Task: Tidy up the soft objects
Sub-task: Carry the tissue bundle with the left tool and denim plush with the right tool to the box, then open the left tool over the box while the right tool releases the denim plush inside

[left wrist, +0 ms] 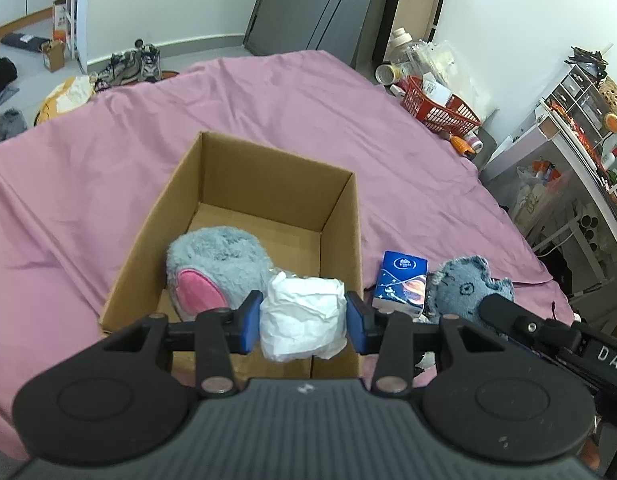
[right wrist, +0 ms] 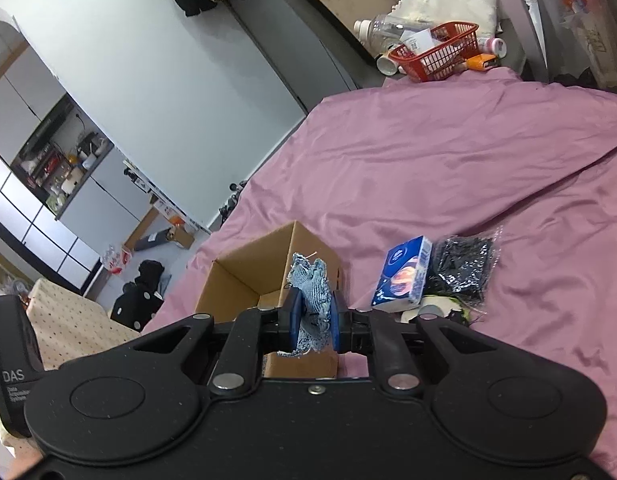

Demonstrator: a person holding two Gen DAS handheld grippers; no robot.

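An open cardboard box (left wrist: 264, 172) stands on a pink bedsheet (left wrist: 268, 92). A grey plush slipper with a pink lining (left wrist: 212, 264) lies inside it. My left gripper (left wrist: 304, 318) is shut on a white crumpled tissue wad (left wrist: 304, 316), held over the box's near right corner. My right gripper (right wrist: 315, 316) is shut on a blue knitted cloth (right wrist: 313, 292), held beside the box (right wrist: 248, 272); the cloth also shows in the left wrist view (left wrist: 464, 288). A blue tissue pack (left wrist: 400, 282) lies right of the box, also visible in the right wrist view (right wrist: 402, 274).
A black glittery bag (right wrist: 462, 268) and a tape roll (right wrist: 432, 310) lie by the tissue pack. A red basket (left wrist: 440, 110) with bottles sits at the bed's far right corner. Shelves stand right of the bed. Shoes and boxes are on the floor beyond.
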